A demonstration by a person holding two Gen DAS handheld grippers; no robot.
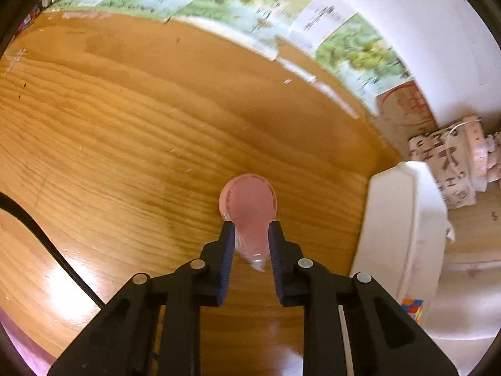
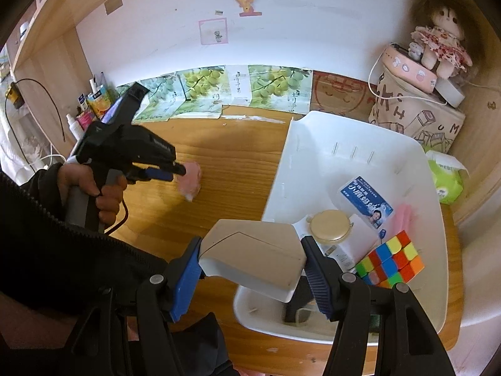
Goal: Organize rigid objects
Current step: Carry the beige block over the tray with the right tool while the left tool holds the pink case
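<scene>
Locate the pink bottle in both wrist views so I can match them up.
Left wrist: pink bottle at lower centre, clamped between the left gripper pads, cap end pointing away.
Right wrist: pink bottle left of centre, at the left gripper tip over the table.
Shared landmark: the white bin, right of the bottle in both.

A warm brown wood-grain tabletop (image 2: 238,156) sits in an alcove of pale wooden side panels (image 2: 50,53), backed by a white wall (image 2: 281,31) with small cartoon stickers (image 2: 245,3). Flattened cardboard sheets printed with green grapes (image 2: 200,91) lean along the wall's foot. In the right corner a brown-haired rag doll (image 2: 438,37) sits on a pink round tin (image 2: 407,65). Glare patches gleam on the varnish (image 1: 59,291).
</scene>
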